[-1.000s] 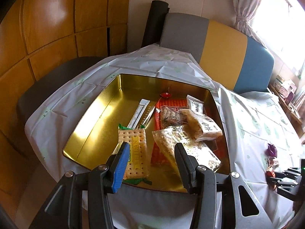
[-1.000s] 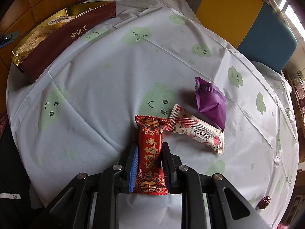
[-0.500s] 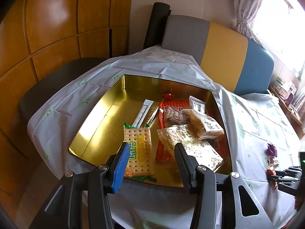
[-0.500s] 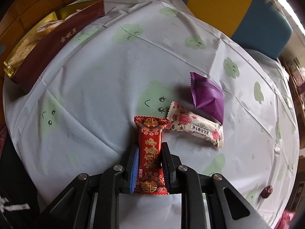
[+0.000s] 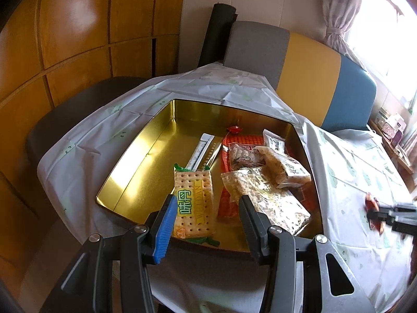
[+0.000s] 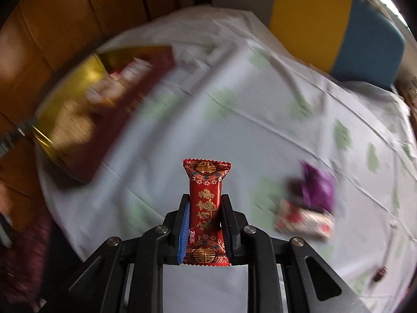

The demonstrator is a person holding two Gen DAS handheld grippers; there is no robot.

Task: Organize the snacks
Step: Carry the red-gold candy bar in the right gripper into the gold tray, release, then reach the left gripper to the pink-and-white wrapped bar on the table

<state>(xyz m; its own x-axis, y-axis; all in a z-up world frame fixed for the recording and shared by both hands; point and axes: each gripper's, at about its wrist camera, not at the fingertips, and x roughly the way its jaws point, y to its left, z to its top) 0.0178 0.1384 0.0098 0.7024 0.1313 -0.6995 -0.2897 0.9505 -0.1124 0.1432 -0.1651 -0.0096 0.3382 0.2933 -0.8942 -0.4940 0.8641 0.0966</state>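
1. Between the closed fingers of the right gripper (image 6: pixel 205 224) stands the red wedding-candy packet (image 6: pixel 206 208), clamped at its lower half, long axis pointing straight ahead of the tool. A second ago the same packet lay flat on the tablecloth (image 6: pixel 260 120) within those fingers; it is now carried clear of the cloth.
2. Ahead and to the left of the right gripper, the gold tin (image 6: pixel 73 99) with its dark red side wall appears motion-blurred. It filled only the far upper-left corner earlier and is now larger and nearer the centre, so the tool is judged to be swinging toward it.
3. To the right of the right gripper, the purple packet (image 6: pixel 318 187) and the white floral-wrapped candy (image 6: pixel 305 221) remain on the cloth, touching or nearly so; blur prevents a firmer reading.
4. Just ahead of the left gripper (image 5: pixel 206 219), whose fingers stand apart and hold nothing, lies the cracker packet (image 5: pixel 194 203) in the tin (image 5: pixel 146 156), beside the rice-cake packets (image 5: pixel 265 195). This tool has drawn back slightly.
5. Judgement: pick-up is complete; transfer to the tin is under way, with two wrapped snacks left near the right tool.
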